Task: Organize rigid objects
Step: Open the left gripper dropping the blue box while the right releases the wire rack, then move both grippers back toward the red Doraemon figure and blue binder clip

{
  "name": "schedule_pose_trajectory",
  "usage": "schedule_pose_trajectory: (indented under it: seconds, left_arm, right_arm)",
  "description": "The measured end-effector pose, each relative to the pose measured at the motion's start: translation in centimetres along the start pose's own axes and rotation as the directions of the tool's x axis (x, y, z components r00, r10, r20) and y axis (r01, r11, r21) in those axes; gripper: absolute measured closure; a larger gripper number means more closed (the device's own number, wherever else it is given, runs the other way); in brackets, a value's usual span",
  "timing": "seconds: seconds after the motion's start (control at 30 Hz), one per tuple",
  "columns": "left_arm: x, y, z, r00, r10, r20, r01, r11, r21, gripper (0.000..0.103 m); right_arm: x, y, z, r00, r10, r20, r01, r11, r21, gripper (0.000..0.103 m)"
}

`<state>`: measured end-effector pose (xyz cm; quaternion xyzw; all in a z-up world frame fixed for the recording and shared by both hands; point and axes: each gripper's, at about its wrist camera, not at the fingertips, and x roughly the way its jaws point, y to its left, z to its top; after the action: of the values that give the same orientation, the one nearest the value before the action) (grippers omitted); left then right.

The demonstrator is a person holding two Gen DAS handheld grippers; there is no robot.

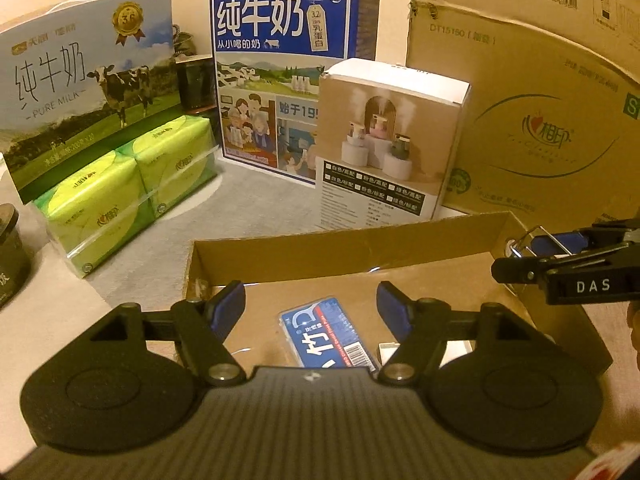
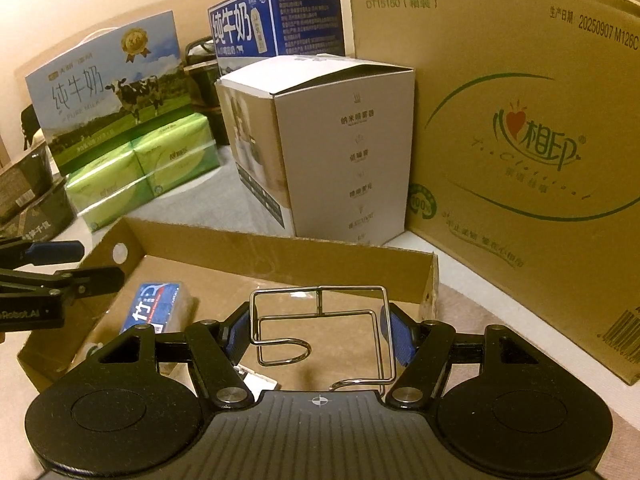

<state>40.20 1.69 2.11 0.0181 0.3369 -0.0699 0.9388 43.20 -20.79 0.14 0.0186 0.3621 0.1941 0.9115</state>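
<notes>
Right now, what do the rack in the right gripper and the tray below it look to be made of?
The wire rack, held in the right gripper, looks like bent metal rod, chrome or polished steel, judging by its bright glints. The shallow tray looks like plain brown corrugated cardboard: matte, with rough cut edges.

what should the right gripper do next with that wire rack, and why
Probably lower it a little and open. The right gripper is shut on the wire rack, held over the cardboard tray, where the blue packet already lies to its left, so the bare floor beneath looks free.
</notes>
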Motion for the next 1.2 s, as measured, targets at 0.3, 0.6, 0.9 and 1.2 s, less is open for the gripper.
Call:
schedule_pose_trajectory:
  seconds: [0.3,0.6,0.9,1.2]
  left_arm:
    - [-0.8,0.3,0.1,1.000,0.001,0.015,-0.001,1.000,-0.005,0.034]
    - [-4.4,0.3,-0.9,0.999,0.008,0.046,-0.007,1.000,-0.022,0.027]
    - [-11.1,-1.0,-4.5,0.998,0.009,0.055,-0.007,0.999,-0.048,0.027]
    - [-17.4,-2.2,-8.7,0.998,0.020,0.062,-0.014,0.995,-0.096,0.027]
  right_arm:
    - [0.1,0.3,0.0,1.000,0.004,0.010,-0.004,1.000,-0.011,0.035]
    - [-4.3,-0.5,0.1,0.992,-0.026,0.125,0.021,0.999,0.038,0.011]
    - [-11.7,0.7,-3.1,0.987,-0.043,0.153,0.034,0.997,0.062,0.011]
    - [-17.7,2.3,-8.7,0.987,-0.015,0.162,-0.005,0.993,0.122,0.011]
